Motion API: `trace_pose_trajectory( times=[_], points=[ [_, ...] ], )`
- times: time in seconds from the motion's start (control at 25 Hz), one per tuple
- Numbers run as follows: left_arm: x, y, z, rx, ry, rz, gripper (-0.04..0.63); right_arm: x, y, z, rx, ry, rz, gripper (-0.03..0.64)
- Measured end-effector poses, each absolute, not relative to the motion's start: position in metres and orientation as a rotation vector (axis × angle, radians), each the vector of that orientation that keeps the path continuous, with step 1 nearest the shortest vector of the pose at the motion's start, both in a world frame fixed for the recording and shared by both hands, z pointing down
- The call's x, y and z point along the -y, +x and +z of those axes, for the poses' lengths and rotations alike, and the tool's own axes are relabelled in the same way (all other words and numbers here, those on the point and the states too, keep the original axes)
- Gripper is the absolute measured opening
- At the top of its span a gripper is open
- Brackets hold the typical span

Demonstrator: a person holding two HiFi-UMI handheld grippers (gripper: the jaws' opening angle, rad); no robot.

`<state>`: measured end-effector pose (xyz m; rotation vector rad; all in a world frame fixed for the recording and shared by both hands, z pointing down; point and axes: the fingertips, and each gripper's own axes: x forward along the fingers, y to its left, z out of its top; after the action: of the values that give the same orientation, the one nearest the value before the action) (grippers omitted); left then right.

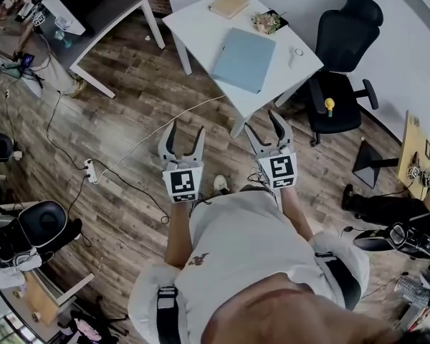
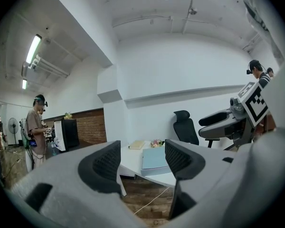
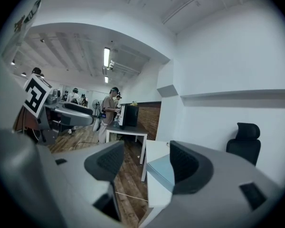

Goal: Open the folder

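A light blue folder [image 1: 244,58] lies closed and flat on the white table [image 1: 193,20], its near corner over the table's front edge. It also shows as the blue folder [image 2: 154,159] past the left jaws and as a blue slab [image 3: 160,168] at the table edge in the right gripper view. My left gripper [image 1: 182,137] is open over the wood floor, short of the table. My right gripper [image 1: 269,130] is open too, close to the table's near corner. Nothing sits between either pair of jaws.
On the table lie a tan book [image 1: 229,4], a small flower bunch [image 1: 266,23] and a small white object [image 1: 296,53]. A black office chair [image 1: 344,56] stands right of it. A white cable [image 1: 158,131] crosses the floor. A grey desk [image 1: 104,13] stands at left, a person [image 2: 35,127] beyond.
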<state>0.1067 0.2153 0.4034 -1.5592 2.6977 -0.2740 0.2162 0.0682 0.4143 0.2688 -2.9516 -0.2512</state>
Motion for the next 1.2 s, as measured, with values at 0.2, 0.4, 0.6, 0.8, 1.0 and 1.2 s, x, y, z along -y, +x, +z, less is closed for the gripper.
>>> trace_pose_trajectory(
  times=[0.2,0.4,0.6,0.8,1.0,1.2],
  points=[
    [-0.210,0.090,0.403,-2.687,-1.568,-0.268,0.301,-0.066,0.202,0.415,2.938,0.288,-0.237,0.290],
    [-0.206,0.072,0.406,-2.692,-1.572,-0.257,0.302,-0.060,0.186,0.418,2.927,0.301,-0.250,0.290],
    [-0.197,0.059,0.409,-2.698,-1.576,-0.260,0.305,-0.052,0.173,0.419,2.924,0.295,-0.244,0.291],
    [-0.191,0.045,0.414,-2.703,-1.579,-0.266,0.305,-0.045,0.157,0.424,2.921,0.291,-0.237,0.291],
    [-0.179,0.026,0.415,-2.703,-1.578,-0.276,0.305,-0.032,0.138,0.426,2.921,0.293,-0.225,0.290],
    [-0.161,0.003,0.417,-2.700,-1.582,-0.295,0.305,-0.014,0.116,0.427,2.929,0.307,-0.216,0.291]
  ],
)
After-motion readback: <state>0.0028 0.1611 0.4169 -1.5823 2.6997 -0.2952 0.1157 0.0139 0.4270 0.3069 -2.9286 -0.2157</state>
